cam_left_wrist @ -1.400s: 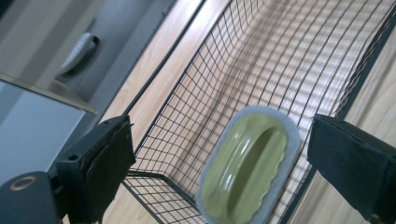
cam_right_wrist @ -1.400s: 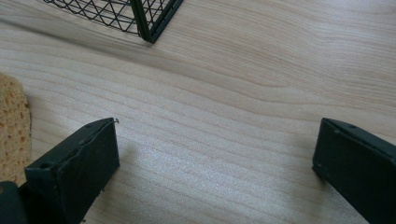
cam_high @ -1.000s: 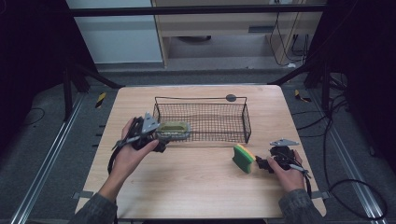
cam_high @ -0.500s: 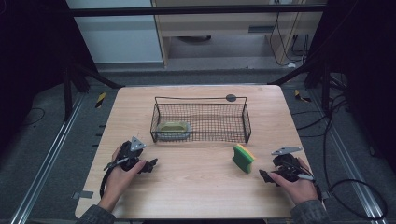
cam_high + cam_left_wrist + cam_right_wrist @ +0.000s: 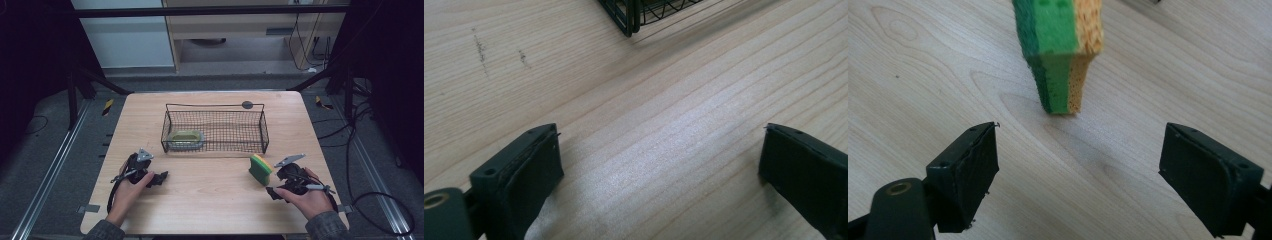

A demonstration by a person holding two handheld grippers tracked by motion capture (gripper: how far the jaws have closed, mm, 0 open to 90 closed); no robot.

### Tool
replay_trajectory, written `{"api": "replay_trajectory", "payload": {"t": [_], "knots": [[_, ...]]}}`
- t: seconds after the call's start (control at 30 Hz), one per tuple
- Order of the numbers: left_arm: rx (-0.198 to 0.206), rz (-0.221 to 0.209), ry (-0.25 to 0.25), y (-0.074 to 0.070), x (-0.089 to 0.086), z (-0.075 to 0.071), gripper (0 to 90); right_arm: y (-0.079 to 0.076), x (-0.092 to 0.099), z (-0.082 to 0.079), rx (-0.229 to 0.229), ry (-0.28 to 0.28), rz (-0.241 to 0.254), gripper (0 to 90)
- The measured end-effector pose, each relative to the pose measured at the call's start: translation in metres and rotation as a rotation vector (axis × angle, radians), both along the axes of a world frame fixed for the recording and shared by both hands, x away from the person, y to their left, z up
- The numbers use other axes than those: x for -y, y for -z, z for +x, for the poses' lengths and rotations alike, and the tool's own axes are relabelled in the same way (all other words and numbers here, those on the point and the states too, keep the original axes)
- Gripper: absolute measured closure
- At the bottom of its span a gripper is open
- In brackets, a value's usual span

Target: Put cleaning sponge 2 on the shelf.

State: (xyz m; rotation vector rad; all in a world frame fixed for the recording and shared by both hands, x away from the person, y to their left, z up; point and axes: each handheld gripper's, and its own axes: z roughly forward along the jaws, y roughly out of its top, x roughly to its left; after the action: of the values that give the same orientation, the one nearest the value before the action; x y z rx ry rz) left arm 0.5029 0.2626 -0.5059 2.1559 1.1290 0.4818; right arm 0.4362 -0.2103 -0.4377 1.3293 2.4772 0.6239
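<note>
A green and yellow sponge (image 5: 261, 169) stands on edge on the wooden table (image 5: 210, 200), in front of the right end of a black wire basket (image 5: 215, 127). An olive-green pad (image 5: 186, 139) lies in the basket's left end. My right gripper (image 5: 275, 184) is just behind the sponge (image 5: 1060, 55). It is open (image 5: 1080, 165); its jaws have just been closing, with nothing between them. My left gripper (image 5: 161, 178) rests low at the front left, open (image 5: 659, 165) over bare wood. Its jaws have just been opening, with nothing between them.
A basket corner (image 5: 629, 17) lies ahead of the left gripper. A small dark disc (image 5: 247, 104) sits behind the basket's back rim. Dark floor, metal rails and cables (image 5: 370, 200) surround the table.
The left hand has left the basket's left end and come down to the front left of the table; the olive pad stays in the basket. The right hand has drawn back slightly from the sponge.
</note>
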Motion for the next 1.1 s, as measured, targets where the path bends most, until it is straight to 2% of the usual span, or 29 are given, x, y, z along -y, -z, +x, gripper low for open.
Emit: {"api": "replay_trajectory", "payload": {"t": [0.1,0.33,0.5,0.6,0.77,1.1], "knots": [[0.021,-0.018,0.001,0.003,-0.002,0.0,0.0,-0.01,-0.004,0.005,-0.02,-0.007,-0.008,15.4],[0.02,-0.017,0.004,0.003,-0.002,0.0,0.0,-0.031,-0.011,0.015,-0.013,-0.04,-0.044,15.2],[0.02,-0.018,0.004,0.003,-0.002,0.0,0.0,-0.037,-0.018,0.02,-0.018,-0.07,-0.072,15.2],[0.019,-0.018,0.005,0.003,-0.002,0.0,0.0,-0.042,-0.023,0.022,-0.02,-0.08,-0.064,15.3],[0.019,-0.018,0.008,0.003,-0.002,0.001,0.0,-0.046,-0.028,0.029,-0.013,-0.091,-0.074,14.5],[0.019,-0.017,0.009,0.003,-0.002,0.001,0.0,-0.042,-0.041,0.04,-0.04,-0.107,-0.09,17.5]]}}
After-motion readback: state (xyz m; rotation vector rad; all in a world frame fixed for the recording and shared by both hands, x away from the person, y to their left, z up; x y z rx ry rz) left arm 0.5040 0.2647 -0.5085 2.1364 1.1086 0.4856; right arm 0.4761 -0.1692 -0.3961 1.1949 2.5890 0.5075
